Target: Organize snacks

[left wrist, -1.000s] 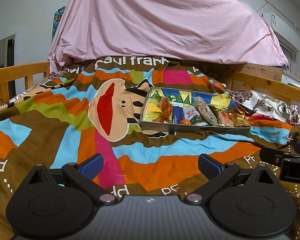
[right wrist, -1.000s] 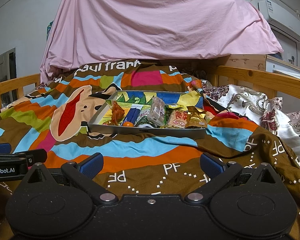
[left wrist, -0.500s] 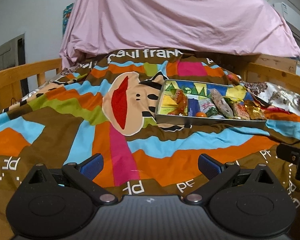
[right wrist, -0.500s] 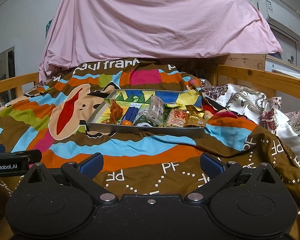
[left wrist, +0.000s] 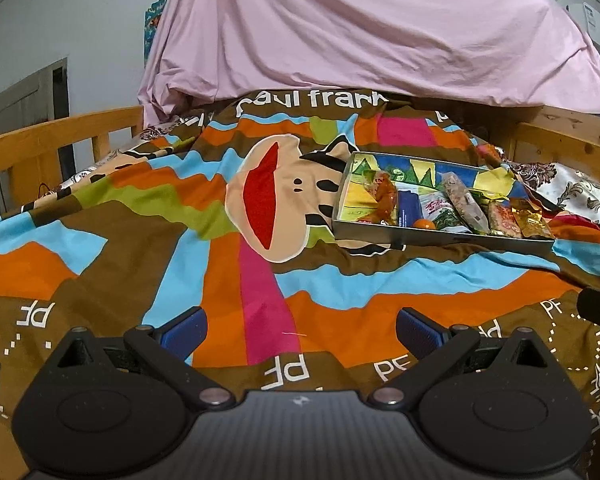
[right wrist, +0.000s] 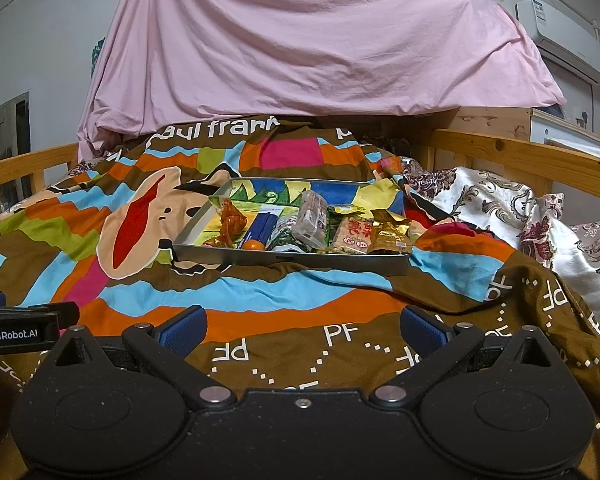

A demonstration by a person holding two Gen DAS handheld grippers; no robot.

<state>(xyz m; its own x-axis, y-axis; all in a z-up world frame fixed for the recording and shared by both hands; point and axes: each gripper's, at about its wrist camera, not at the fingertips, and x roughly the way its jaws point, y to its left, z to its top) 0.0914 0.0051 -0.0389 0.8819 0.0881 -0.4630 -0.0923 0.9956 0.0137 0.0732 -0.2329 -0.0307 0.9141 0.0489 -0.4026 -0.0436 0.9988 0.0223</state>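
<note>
- Metal tray (right wrist: 284, 258) on bed blanket (right wrist: 260, 300) holds snack packets (right wrist: 352, 234) side by side.
- Left tool (left wrist: 300, 330) & right tool (right wrist: 302, 330): both spread apart, holding nothing, well short of tray.
- Any pick: approach low, pinch one packet only.

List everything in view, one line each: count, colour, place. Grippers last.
tray: one, grey metal, on the blanket, centre.
snack packets: several, mixed colours, inside the tray.
small round snack: one, orange, at the tray's front wall.
blanket: one, multicoloured cartoon print, covering the bed.
pink sheet: one, draped behind.
patterned cloth: one, white floral, right of the tray.
bed rails: wooden, both sides.
air conditioner: one, white, upper right wall.
left gripper: open, empty.
right gripper: open, empty.
</note>
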